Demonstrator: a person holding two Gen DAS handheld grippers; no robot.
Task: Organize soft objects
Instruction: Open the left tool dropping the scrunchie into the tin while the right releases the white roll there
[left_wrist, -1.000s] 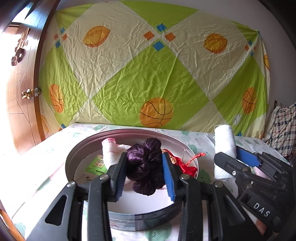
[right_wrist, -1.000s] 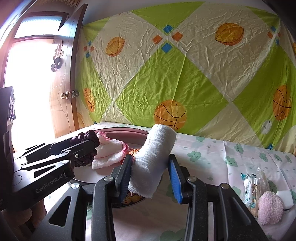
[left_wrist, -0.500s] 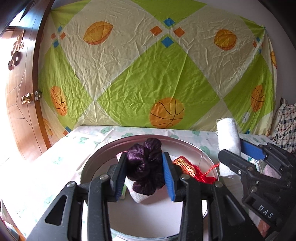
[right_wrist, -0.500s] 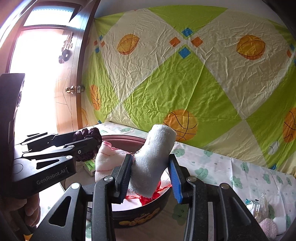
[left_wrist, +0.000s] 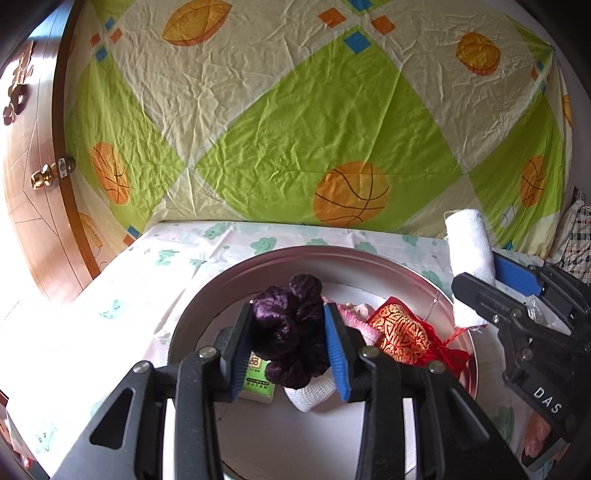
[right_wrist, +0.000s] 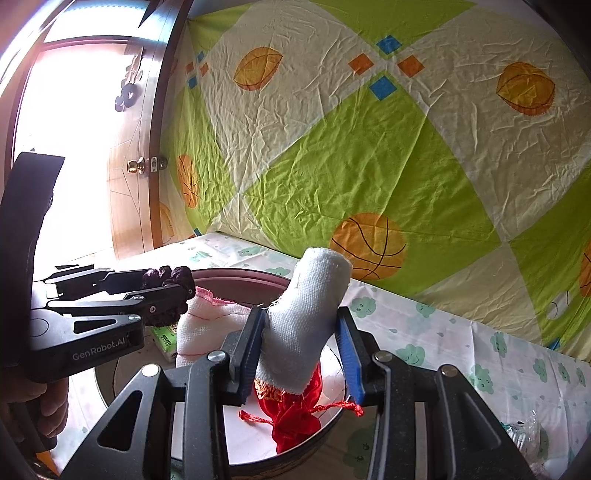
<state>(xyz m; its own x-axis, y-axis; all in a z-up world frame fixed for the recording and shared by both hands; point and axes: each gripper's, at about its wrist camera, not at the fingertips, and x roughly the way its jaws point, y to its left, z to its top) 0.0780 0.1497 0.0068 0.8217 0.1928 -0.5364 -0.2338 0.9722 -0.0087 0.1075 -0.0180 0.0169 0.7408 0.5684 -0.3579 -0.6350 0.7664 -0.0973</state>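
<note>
Tablecloth (left_wrist: 177, 258) | right view only: person's hand (right_wrist: 51, 410) holding left tool (right_wrist: 166, 291)

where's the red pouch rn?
In the round tin, lying on its right side in the left wrist view: red drawstring pouch, beside the pink-edged cloth. In the right wrist view it lies below the rolled white towel that the right gripper holds.

Dark purple scrunchie (left_wrist: 291, 339); white rolled cloth (right_wrist: 306, 321); red-gold patterned pouch (left_wrist: 400, 334); silver round tin (left_wrist: 369, 258); green-white packet (left_wrist: 258, 380). Backdrop sheet (left_wrist: 295, 122) upper frame: lime-cream diamonds, orange basketballs. Tablecloth (left_wrist: 177, 258): white, pale green clouds. Blue gripper pads (left_wrist: 336, 354).
</note>
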